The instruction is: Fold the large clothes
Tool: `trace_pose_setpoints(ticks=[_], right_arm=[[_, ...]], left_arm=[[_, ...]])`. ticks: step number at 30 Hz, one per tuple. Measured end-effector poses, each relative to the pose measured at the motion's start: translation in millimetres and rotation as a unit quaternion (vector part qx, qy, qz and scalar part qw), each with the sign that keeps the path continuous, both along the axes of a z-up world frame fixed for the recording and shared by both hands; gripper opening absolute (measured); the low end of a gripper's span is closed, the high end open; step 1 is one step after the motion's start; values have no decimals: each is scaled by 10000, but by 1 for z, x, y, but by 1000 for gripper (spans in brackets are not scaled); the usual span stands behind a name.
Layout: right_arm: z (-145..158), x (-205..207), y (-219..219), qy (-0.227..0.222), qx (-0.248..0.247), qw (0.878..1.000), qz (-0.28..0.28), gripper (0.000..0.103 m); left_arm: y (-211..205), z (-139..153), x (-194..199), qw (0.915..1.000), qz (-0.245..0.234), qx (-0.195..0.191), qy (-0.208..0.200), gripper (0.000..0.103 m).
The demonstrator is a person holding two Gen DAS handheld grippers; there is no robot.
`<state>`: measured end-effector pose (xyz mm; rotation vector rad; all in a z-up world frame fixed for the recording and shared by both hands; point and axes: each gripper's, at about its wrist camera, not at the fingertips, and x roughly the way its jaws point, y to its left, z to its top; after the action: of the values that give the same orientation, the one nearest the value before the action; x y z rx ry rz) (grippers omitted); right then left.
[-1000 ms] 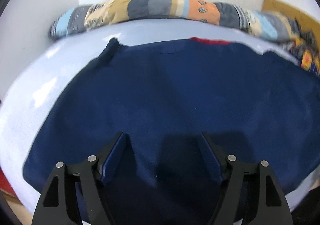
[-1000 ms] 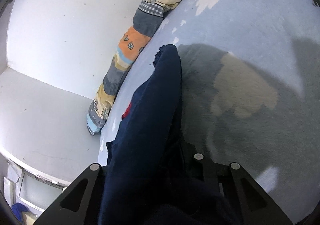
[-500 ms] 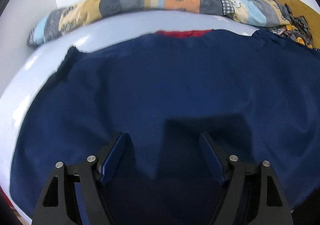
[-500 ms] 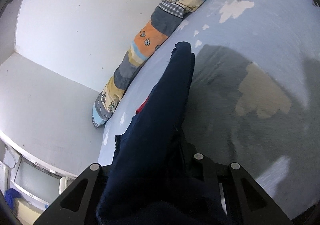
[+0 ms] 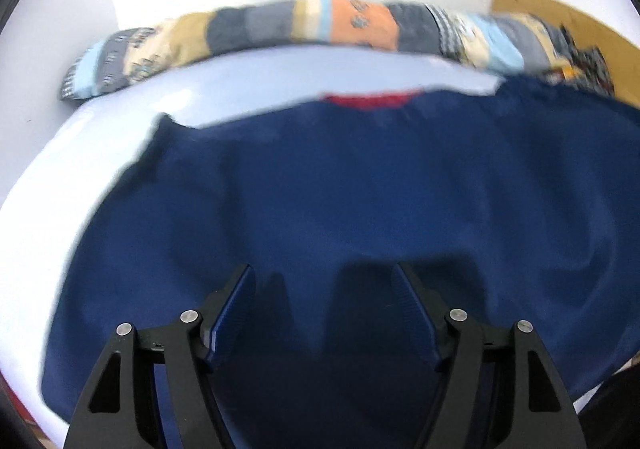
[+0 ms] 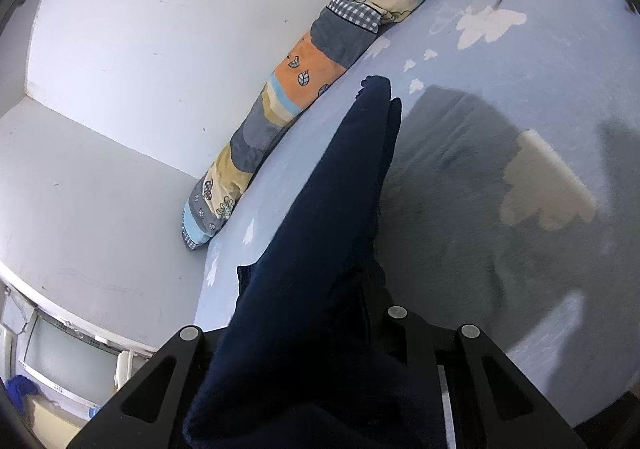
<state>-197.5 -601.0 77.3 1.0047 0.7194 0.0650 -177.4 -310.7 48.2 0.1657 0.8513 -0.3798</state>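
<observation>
I see the navy garment (image 5: 360,217) spread wide across the bed (image 5: 80,177) ahead of my left claw (image 5: 324,313), which hangs spread and empty. My right claw (image 6: 320,349) pinches its raised edge (image 6: 344,189), cloth trailing forward-left.

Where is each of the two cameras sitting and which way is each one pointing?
Left wrist: sits on the left gripper, looking forward and down over the spread navy blue garment toward the long patchwork bolster pillow and white wall; both open fingers show.
Right wrist: sits on the right gripper, looking along the pale blue bed sheet; black finger mounts show, with navy cloth draped between them.
Shared: the garment, pillow, sheet and wall.
</observation>
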Motion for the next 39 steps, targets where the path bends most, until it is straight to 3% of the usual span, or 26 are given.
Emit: trace_pose_setpoints(ticks=[5,7,8,12,16,22,26,30,32,35,39], right_arm=[[21,10,23,157,-200,9997,7,23],[28,13,32,162,-255,9995,33,23],[33,15,40,175,-319,9993,57,23],[47,20,63,207,-502,9984,160,23],[61,35,94,299,-747,9962,340,23],[75,68,165,451,-1248,9884,740,23],[66,95,233,506,-1583,9796,1133,23],[36,117,318,569,-2058,9627,1663,22],[10,122,352,725,-2337,9526,1807,22],[-12,123,367,880,-2443,9474,1872,23],[-4,122,369,778,-2582,9432,1942,23]], left_arm=[[38,-4,10,9988,492,70,2,71],[41,-21,15,9980,445,346,297,71],[43,-21,14,9983,368,379,250,72],[71,14,9,9981,530,-9,-311,71],[118,42,9,9934,952,-223,-604,71],[189,60,16,9841,1582,-50,-803,71],[237,55,19,9718,2220,-310,-736,71],[260,44,20,9604,2680,-349,-676,71],[258,36,26,9629,2628,-325,-515,70],[255,33,28,9657,2537,-380,-405,70],[251,36,32,9691,2388,-469,-411,70]])
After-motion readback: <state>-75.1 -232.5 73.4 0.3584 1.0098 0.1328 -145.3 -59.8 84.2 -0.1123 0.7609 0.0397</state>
